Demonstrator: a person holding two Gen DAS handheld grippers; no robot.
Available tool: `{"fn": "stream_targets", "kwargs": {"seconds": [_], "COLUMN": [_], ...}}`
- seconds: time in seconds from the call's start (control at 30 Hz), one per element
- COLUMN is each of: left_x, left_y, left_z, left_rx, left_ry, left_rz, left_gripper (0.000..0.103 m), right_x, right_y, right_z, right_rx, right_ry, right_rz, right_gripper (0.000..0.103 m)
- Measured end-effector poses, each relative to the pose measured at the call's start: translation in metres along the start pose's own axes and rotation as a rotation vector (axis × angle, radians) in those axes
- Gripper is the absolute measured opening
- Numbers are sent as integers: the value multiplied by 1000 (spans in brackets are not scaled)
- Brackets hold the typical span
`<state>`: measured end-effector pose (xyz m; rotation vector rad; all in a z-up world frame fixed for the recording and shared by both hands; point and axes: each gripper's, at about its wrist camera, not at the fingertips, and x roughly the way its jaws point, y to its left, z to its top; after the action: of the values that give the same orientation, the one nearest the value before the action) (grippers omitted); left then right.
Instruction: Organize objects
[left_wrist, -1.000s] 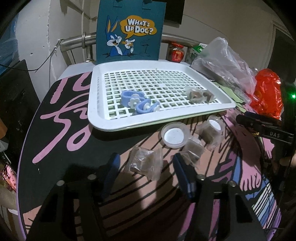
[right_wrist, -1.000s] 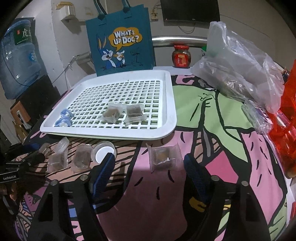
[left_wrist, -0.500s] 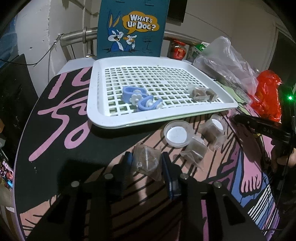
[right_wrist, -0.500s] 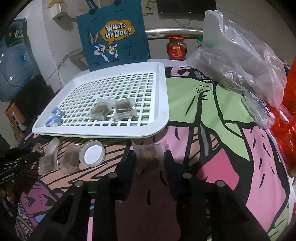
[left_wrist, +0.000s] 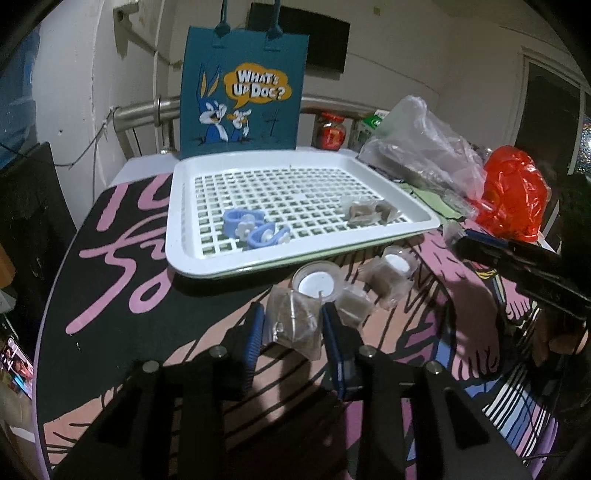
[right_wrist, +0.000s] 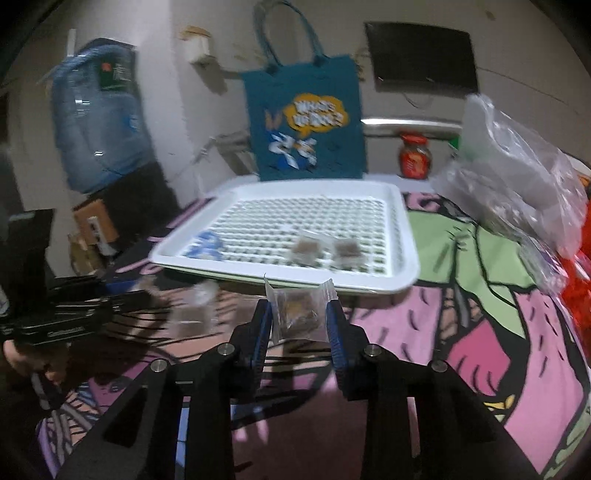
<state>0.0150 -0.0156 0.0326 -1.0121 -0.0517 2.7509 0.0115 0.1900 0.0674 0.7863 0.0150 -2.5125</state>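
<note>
My left gripper (left_wrist: 293, 325) is shut on a clear packet with a brown block (left_wrist: 293, 326), held just above the table in front of the white slotted tray (left_wrist: 207, 266). My right gripper (right_wrist: 299, 317) is shut on another brown-block packet (right_wrist: 297, 314), lifted near the tray's front rim (right_wrist: 332, 286). The tray holds two blue flower clips (left_wrist: 255, 230) and two brown packets (left_wrist: 369, 212). On the table lie two white-lidded cups (left_wrist: 317, 284) and more brown packets (left_wrist: 354, 306).
A teal "What's Up Doc?" bag (left_wrist: 243, 92) stands behind the tray. A clear plastic bag (left_wrist: 424, 155), a red plastic bag (left_wrist: 513, 195) and a red jar (left_wrist: 330, 133) sit at the right. A water bottle (right_wrist: 96, 122) stands at the far left.
Both grippers closed on their packets and lifted them off the table. The right gripper rose and moved toward the tray; its view is blurred by motion.
</note>
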Motion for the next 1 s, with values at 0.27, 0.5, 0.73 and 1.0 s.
{"fn": "stream_targets", "kwargs": {"seconds": [0.27, 0.5, 0.73, 1.0], "left_x": [-6, -6, -7, -7], "left_y": [-4, -4, -5, -6], "left_z": [0, -1, -1, -1], "left_rx": [15, 21, 22, 26], "left_ry": [-38, -42, -43, -45], "left_rz": [4, 4, 6, 7], "left_gripper": [31, 31, 31, 31], "right_x": [-10, -12, -13, -13], "right_y": [14, 12, 13, 13], "right_z": [-1, -2, -3, -2], "right_rx": [-43, -42, -49, -46], "right_ry": [-53, -67, -73, -72], "right_rz": [61, 64, 66, 68], "right_gripper": [30, 30, 30, 30]}}
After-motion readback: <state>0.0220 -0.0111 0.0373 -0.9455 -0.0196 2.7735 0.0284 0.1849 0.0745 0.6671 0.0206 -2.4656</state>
